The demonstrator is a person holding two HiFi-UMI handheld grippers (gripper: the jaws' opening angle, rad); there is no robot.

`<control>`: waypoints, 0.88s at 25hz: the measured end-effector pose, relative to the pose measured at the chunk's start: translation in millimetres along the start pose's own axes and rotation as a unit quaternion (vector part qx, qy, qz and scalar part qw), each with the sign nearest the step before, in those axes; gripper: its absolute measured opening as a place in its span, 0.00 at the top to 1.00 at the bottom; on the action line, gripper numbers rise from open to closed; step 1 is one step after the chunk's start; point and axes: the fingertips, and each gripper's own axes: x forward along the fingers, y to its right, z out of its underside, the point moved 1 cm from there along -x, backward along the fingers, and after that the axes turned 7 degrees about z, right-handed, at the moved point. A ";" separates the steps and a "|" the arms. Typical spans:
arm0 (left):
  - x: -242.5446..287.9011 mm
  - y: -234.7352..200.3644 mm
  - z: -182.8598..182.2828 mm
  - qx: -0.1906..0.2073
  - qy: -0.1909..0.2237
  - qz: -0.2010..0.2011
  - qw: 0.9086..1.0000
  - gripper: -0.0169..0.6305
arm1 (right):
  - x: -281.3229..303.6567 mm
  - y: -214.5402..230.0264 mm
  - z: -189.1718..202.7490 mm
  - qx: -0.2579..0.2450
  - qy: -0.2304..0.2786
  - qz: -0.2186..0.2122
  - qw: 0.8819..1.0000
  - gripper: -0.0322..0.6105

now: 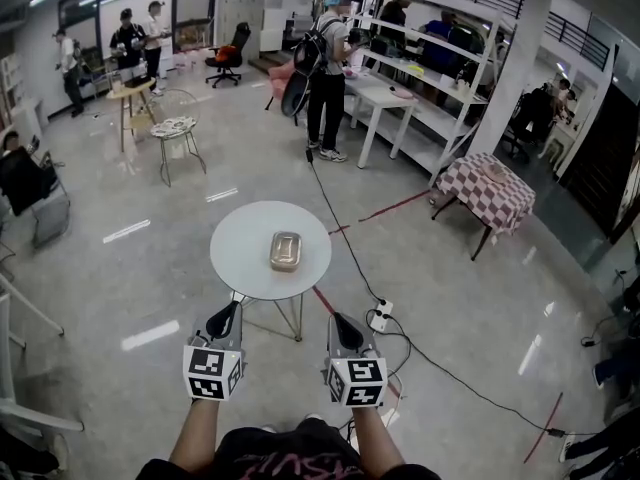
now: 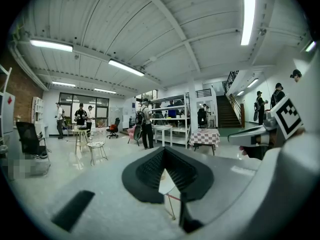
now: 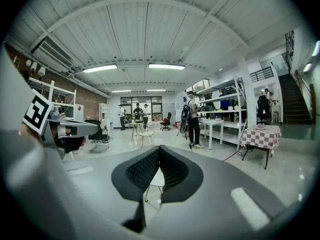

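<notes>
On the round white table (image 1: 243, 268) ahead sits a metal tin (image 1: 286, 251), well apart from my left gripper (image 1: 231, 311) and right gripper (image 1: 336, 320). Both are clenched on nothing, so I judge that reaching in like that could shove the tin off.

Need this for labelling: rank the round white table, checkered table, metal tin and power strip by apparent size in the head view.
round white table
checkered table, farther off, so real size unsure
metal tin
power strip

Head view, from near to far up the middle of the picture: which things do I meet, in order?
Left gripper and right gripper, side by side → round white table with a metal tin on it → standing person with a backpack → office chair.
</notes>
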 end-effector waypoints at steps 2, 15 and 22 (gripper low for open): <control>-2.5 -4.2 0.3 0.000 0.000 0.000 1.000 0.98 | 1.6 -4.0 -0.6 0.001 0.001 0.001 1.000 0.95; -9.8 -19.0 16.6 -0.009 -0.010 0.005 1.000 0.98 | 3.8 -17.8 11.0 -0.002 -0.010 0.008 1.000 0.95; 2.2 -21.8 16.1 -0.004 -0.014 0.017 1.000 0.98 | 10.6 -13.6 14.0 0.001 -0.013 0.019 1.000 0.95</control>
